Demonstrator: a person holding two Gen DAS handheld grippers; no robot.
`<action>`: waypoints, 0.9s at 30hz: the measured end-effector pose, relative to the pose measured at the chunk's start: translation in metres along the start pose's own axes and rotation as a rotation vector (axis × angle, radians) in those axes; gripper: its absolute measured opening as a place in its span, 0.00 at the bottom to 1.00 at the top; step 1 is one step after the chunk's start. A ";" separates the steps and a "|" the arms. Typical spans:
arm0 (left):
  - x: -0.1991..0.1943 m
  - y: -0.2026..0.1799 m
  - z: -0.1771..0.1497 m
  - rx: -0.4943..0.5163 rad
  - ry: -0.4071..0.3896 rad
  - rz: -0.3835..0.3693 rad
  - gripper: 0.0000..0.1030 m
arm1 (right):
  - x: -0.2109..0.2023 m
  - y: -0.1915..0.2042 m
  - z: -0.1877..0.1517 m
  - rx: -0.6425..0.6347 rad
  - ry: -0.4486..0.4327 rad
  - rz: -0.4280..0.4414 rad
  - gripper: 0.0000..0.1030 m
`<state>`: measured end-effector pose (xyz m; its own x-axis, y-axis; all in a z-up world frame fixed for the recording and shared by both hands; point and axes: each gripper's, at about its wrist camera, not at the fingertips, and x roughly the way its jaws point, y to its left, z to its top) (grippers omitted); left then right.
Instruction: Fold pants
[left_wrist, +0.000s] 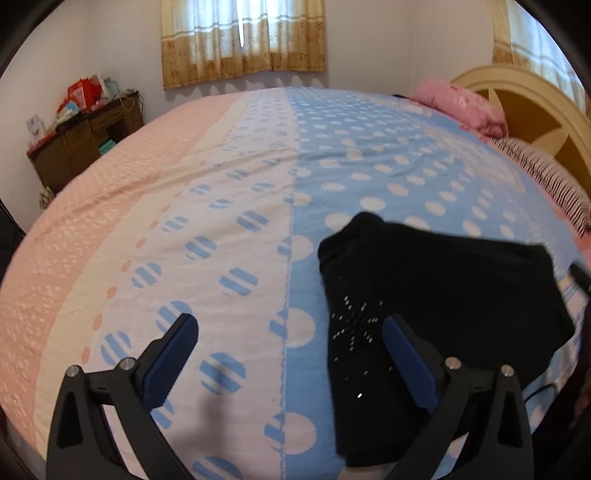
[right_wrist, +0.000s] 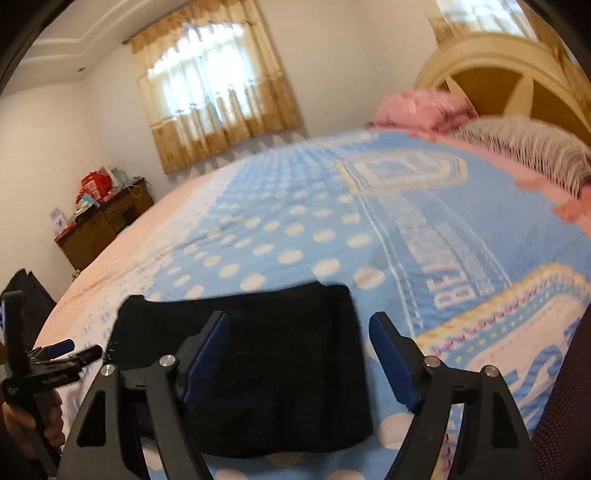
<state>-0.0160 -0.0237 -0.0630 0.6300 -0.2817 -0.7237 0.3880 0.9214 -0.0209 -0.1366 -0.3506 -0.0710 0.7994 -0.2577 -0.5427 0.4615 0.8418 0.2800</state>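
The left gripper (left_wrist: 291, 345) hangs over the spotted bedspread (left_wrist: 236, 206), jaws wide apart and empty. Just right of it the black pants (left_wrist: 436, 280) lie folded on the bed — the right gripper (right_wrist: 299, 347) above them, jaws apart, gripping nothing.

Black tool (left_wrist: 290, 328) frames, blue pads, silver screws

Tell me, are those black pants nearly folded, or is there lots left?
Nearly done, it seems. The black pants already lie as a compact folded bundle on the dotted bedspread. Nothing is in hand: the left gripper and right gripper both stand open, gripping no cloth. Perhaps only a final tidy or smoothing remains.
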 end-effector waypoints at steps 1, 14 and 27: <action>0.001 0.001 0.002 -0.013 0.004 -0.013 0.99 | 0.003 -0.005 -0.002 0.021 0.012 0.006 0.77; 0.014 -0.017 -0.006 0.015 0.078 -0.015 0.99 | 0.009 -0.030 -0.018 0.088 0.064 -0.019 0.77; 0.018 -0.028 -0.014 0.033 0.101 -0.008 0.99 | -0.007 0.002 -0.017 -0.028 0.006 0.016 0.67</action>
<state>-0.0256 -0.0506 -0.0851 0.5561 -0.2590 -0.7898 0.4161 0.9093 -0.0052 -0.1479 -0.3392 -0.0802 0.8042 -0.2411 -0.5432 0.4376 0.8587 0.2667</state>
